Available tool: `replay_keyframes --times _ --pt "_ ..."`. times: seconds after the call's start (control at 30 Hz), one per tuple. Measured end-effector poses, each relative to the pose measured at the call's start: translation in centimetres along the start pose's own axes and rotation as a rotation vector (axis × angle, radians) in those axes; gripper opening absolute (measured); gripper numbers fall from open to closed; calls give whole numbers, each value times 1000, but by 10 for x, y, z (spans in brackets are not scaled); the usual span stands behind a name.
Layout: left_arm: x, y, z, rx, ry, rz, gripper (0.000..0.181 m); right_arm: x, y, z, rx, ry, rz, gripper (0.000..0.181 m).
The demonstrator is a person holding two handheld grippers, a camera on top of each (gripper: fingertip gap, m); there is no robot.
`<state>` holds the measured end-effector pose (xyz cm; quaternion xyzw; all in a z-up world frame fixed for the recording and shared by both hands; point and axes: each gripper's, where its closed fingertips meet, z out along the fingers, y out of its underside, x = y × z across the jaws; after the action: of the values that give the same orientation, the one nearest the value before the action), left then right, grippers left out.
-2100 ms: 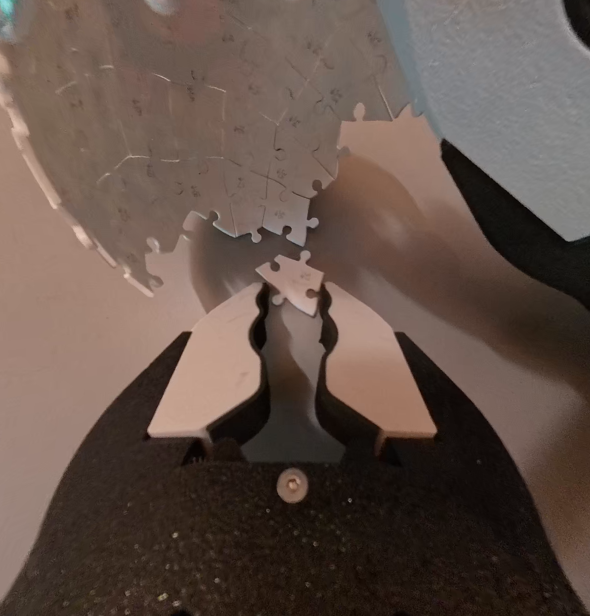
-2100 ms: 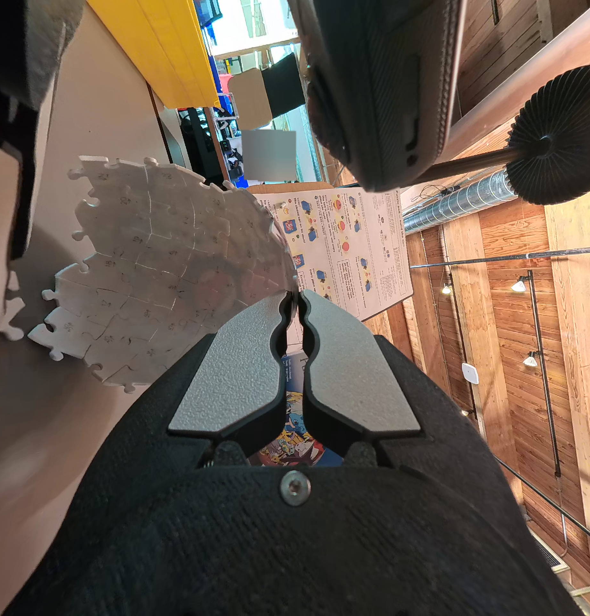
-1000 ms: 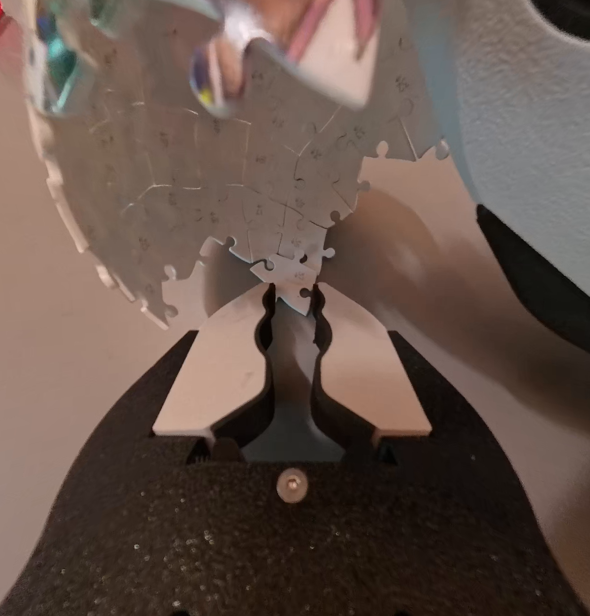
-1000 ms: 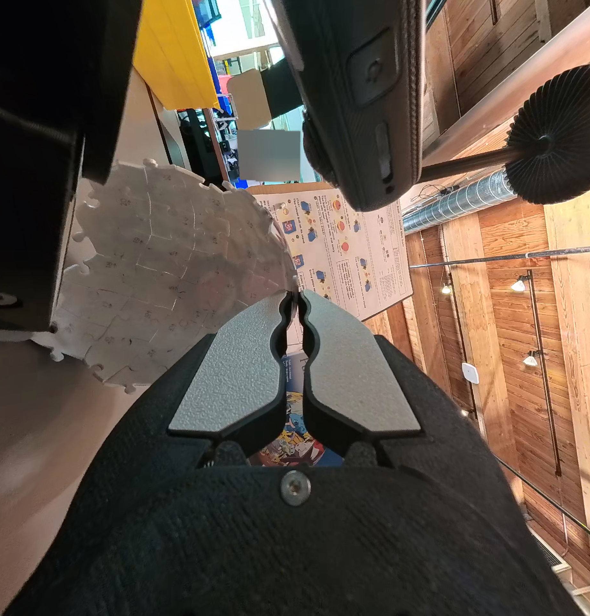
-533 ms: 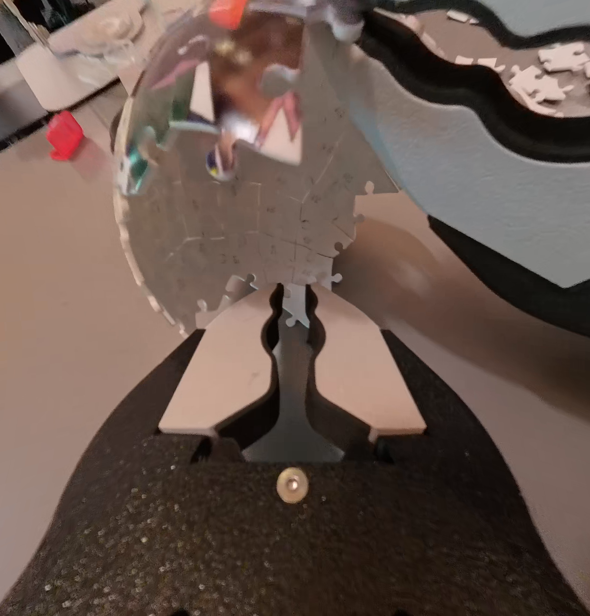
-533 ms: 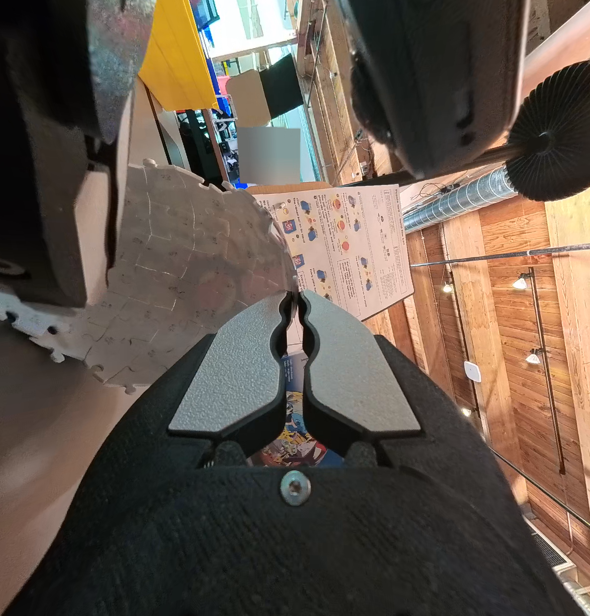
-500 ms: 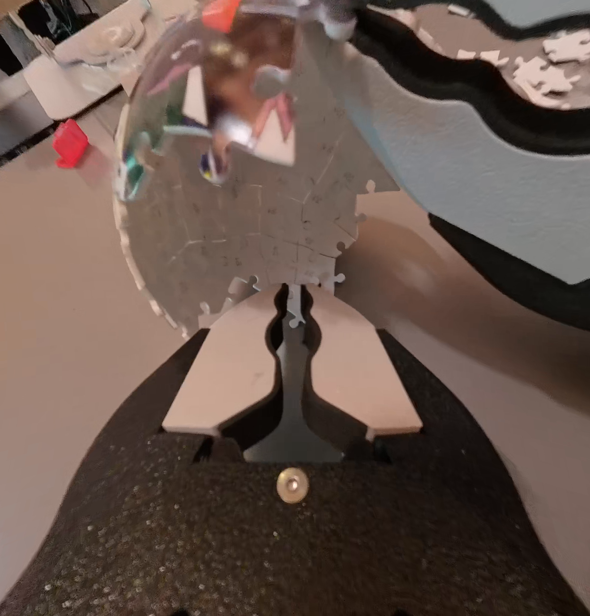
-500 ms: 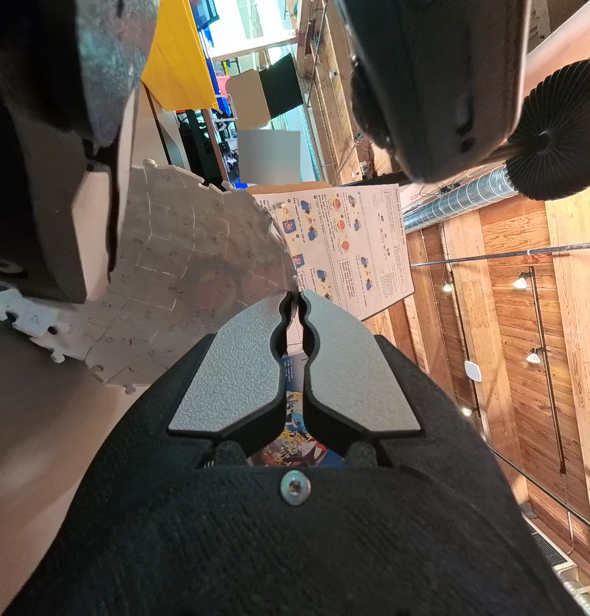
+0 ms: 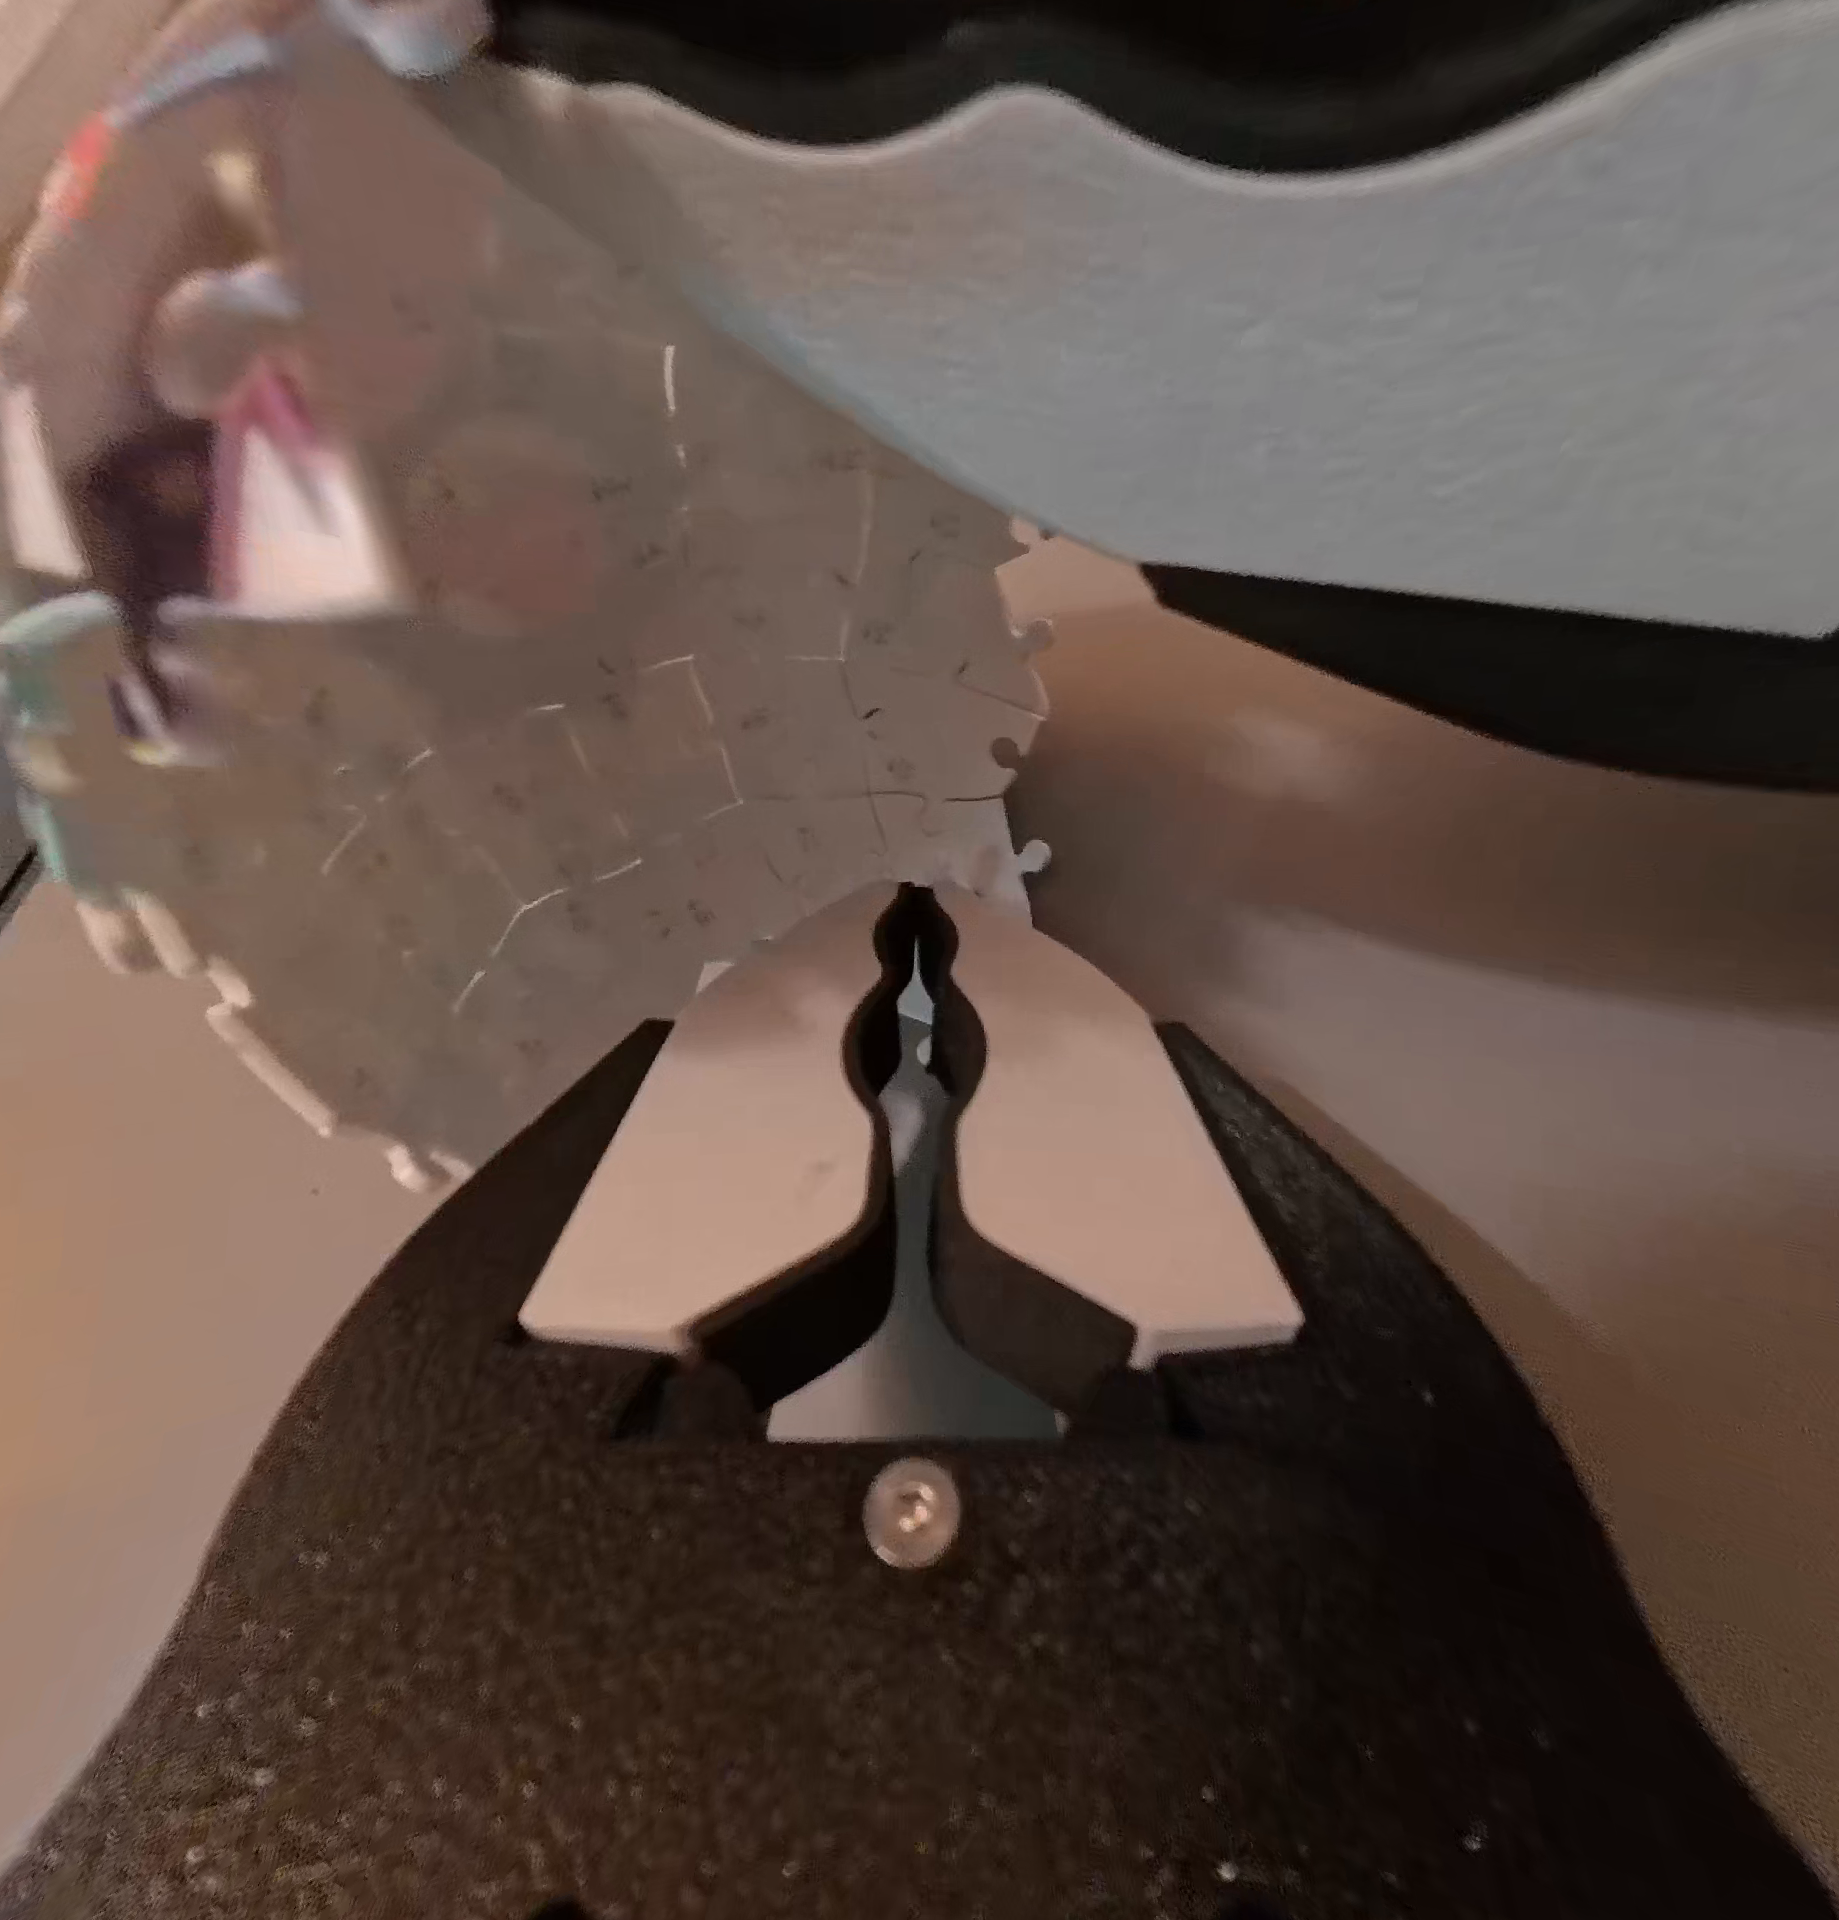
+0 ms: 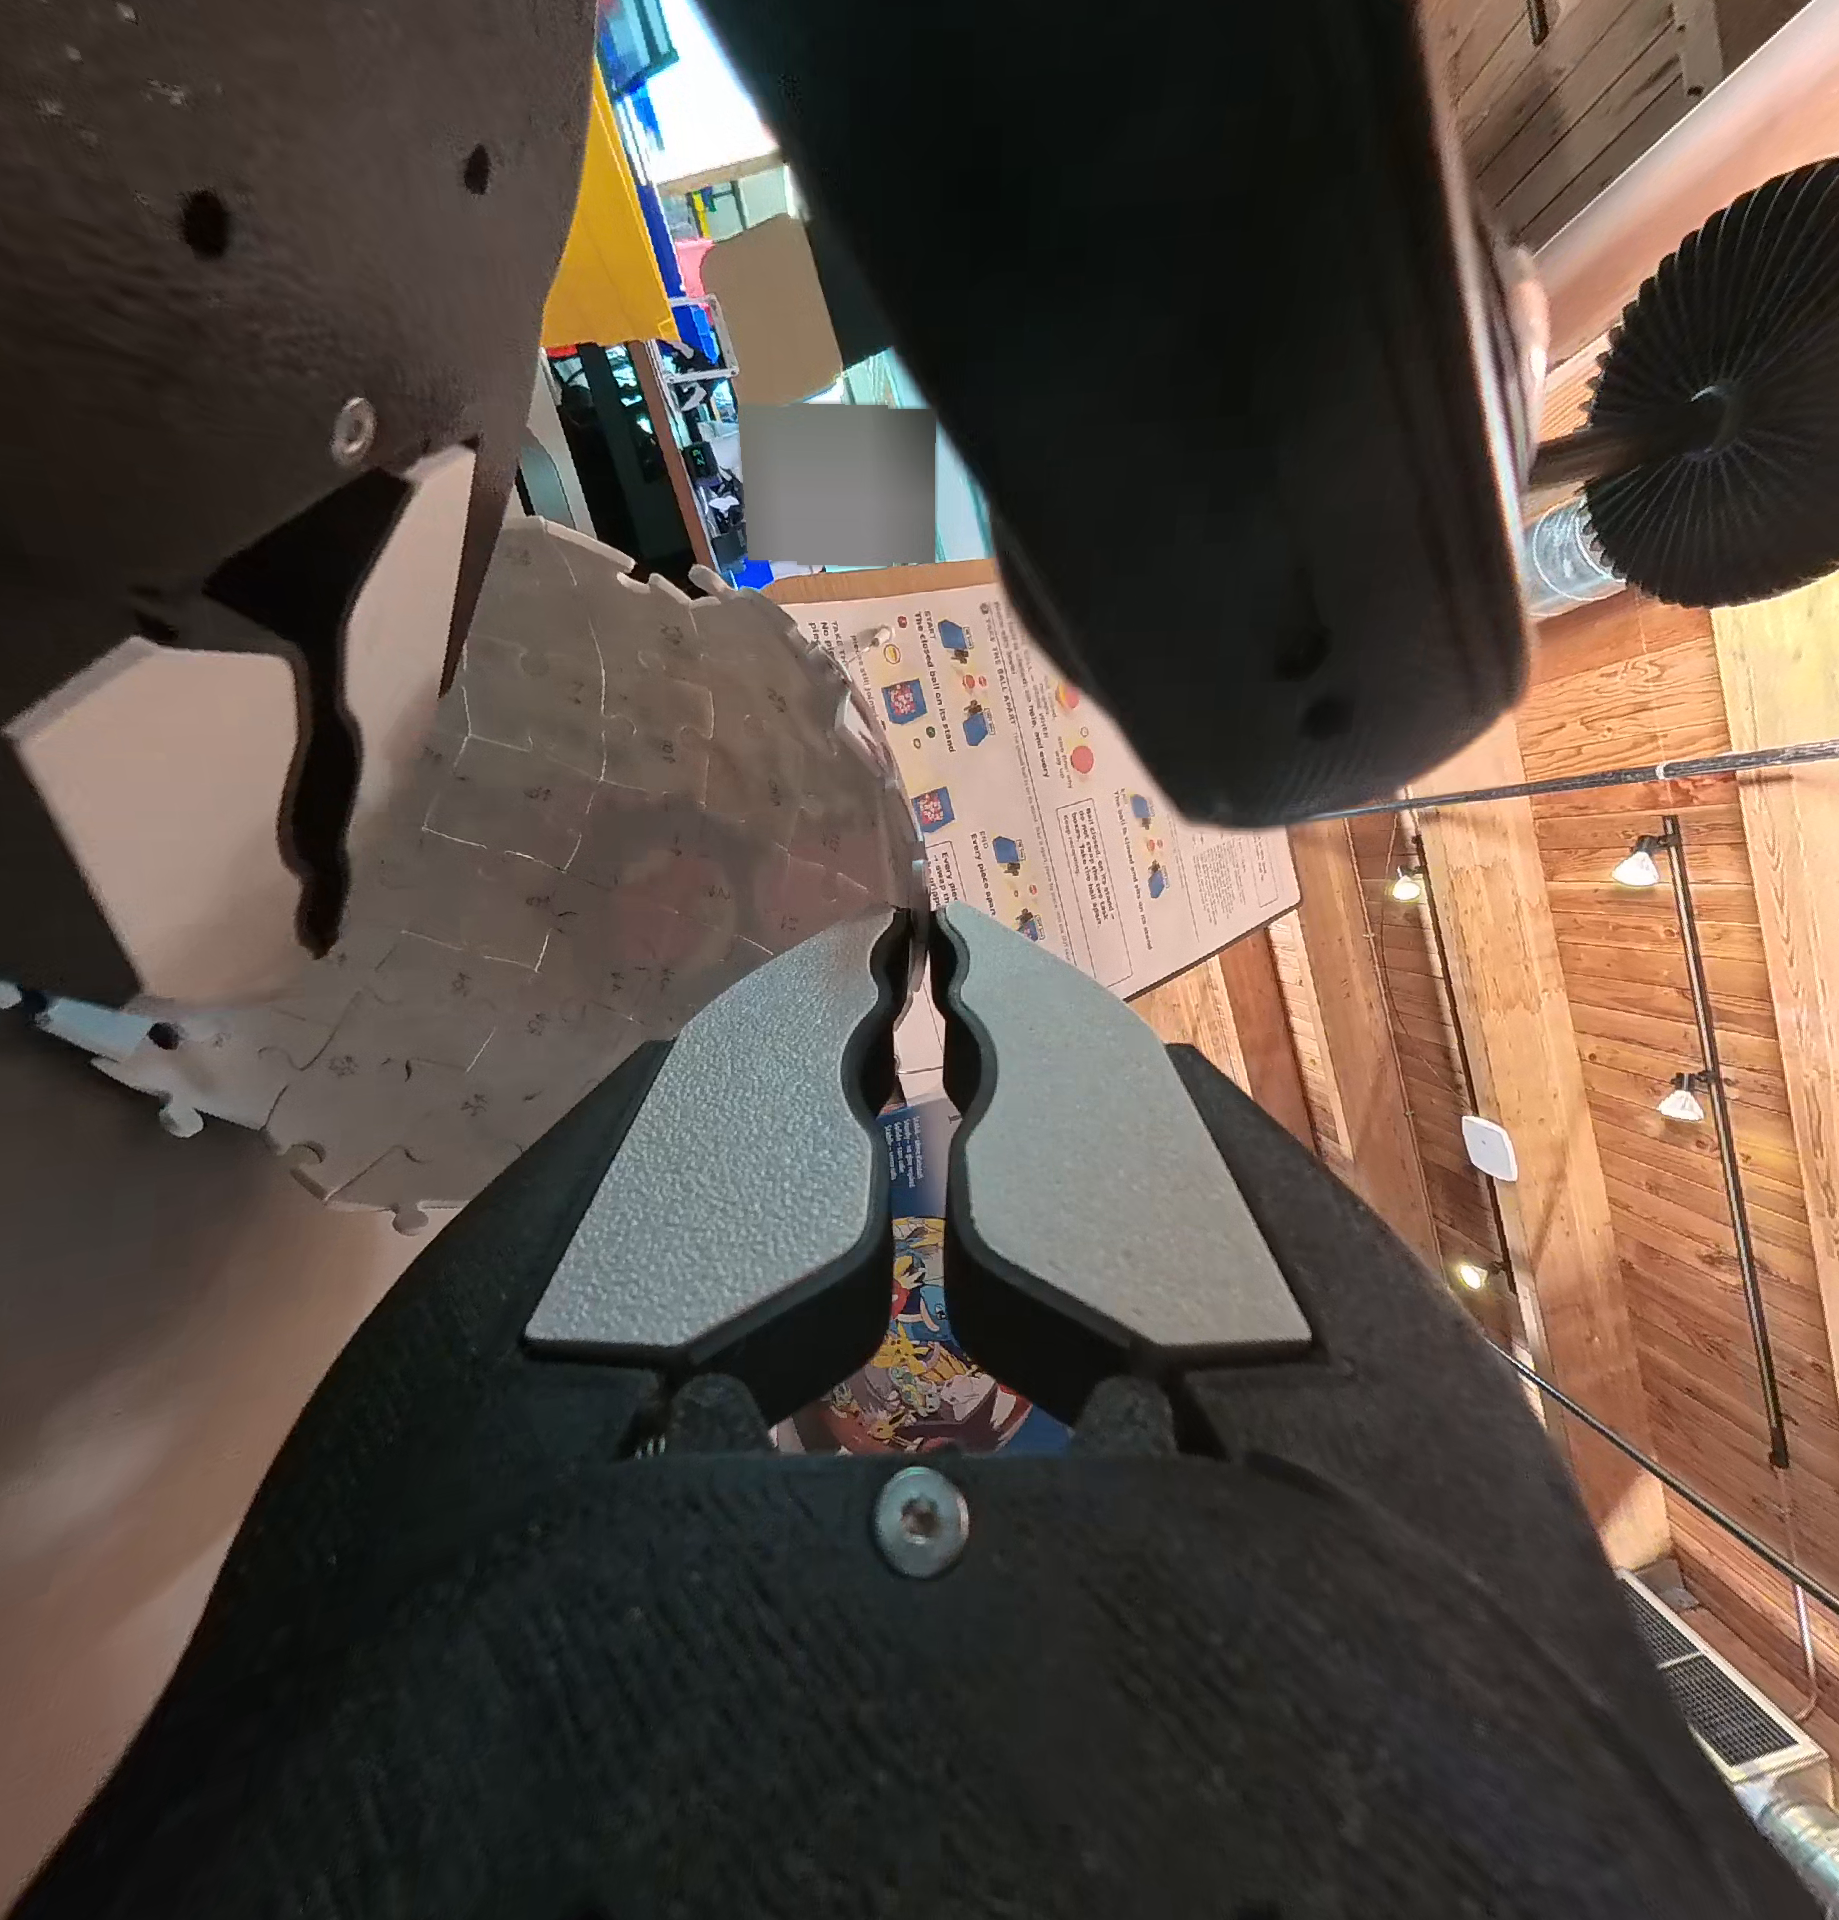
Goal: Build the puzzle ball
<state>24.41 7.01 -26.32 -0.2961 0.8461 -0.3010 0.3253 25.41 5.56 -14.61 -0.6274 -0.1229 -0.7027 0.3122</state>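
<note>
Right wrist view: wood-panelled wall [image 10: 1621,1039], beige table [image 10: 115,1403].

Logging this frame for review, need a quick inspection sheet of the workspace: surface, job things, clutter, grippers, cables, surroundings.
Surface: plain beige table, bare where visible.
Job's things: curved part-built puzzle shell, grey numbered backs facing the cameras, knobbed edge open. A small puzzle piece sits between the left fingers at the shell's lower edge; whether it is seated cannot be told.
Clutter: printed instruction sheet and a colourful box behind the shell.
Grippers: left gripper shut on the puzzle piece; right gripper shut on the shell's rim.
Cables: nothing seen.
Surroundings: wood-plank wall, spot lamps, silver duct, yellow panel.
</note>
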Motion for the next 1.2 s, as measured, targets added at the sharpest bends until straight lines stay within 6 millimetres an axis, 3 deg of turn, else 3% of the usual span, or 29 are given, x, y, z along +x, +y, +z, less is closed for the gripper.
replay_keyframes --times 0.6,0.87,1.2 --pt "7 4 0 -7 87 175 0 0 1 0 -3 2 0 3" --pt "-1 -1 -15 17 -1 7 0 0 0 0 0 3 4 3" --pt "4 4 0 -66 -5 8 0 1 2 0 -5 4 11 3"
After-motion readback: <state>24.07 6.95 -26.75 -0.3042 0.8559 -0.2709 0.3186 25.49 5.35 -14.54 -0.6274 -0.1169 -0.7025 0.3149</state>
